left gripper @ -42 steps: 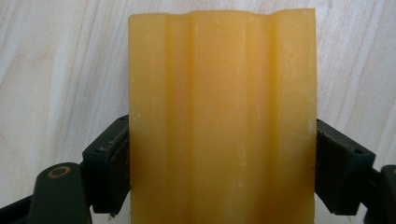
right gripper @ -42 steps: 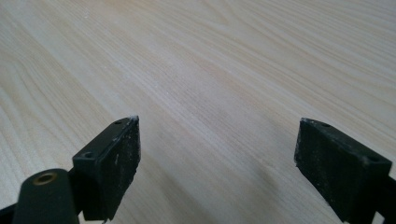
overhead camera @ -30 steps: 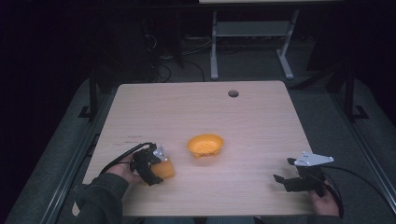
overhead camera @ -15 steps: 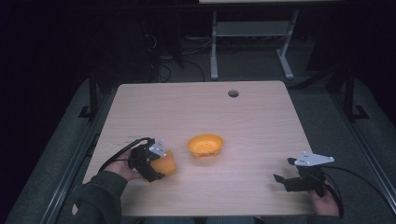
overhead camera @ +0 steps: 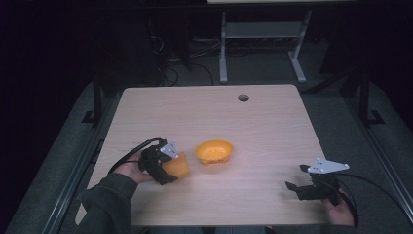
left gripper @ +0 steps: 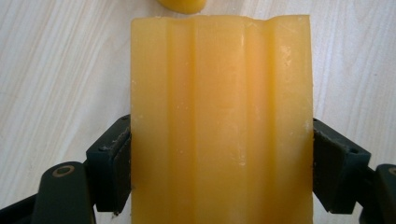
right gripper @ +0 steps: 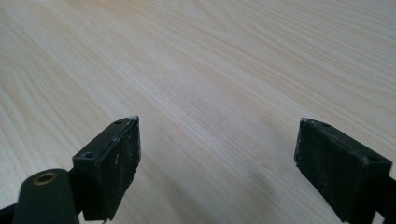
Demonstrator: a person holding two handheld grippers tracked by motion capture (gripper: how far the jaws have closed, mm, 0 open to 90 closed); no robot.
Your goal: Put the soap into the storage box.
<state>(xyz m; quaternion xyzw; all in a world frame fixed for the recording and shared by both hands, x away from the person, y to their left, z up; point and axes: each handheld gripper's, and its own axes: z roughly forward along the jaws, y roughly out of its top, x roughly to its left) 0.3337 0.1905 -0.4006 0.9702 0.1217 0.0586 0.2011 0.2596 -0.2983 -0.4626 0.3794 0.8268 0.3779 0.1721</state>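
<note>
At the table's near-left, the left gripper [overhead camera: 168, 168] clamped the orange soap block [left gripper: 219, 121] across its ribbed flanks — waxy, stiff, likely slippery; the right gripper [overhead camera: 298, 180] lay open, empty.

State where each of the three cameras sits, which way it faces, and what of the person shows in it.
High view: above the person's side, facing forward and down on the table; forearms, left gripper, right gripper show.
Left gripper view: rides the left gripper, looking along its jaws, clamped on the orange block.
Right gripper view: rides the right gripper, jaws apart over bare tabletop.
Shared: high and left gripper views both show the block and orange bowl.
</note>
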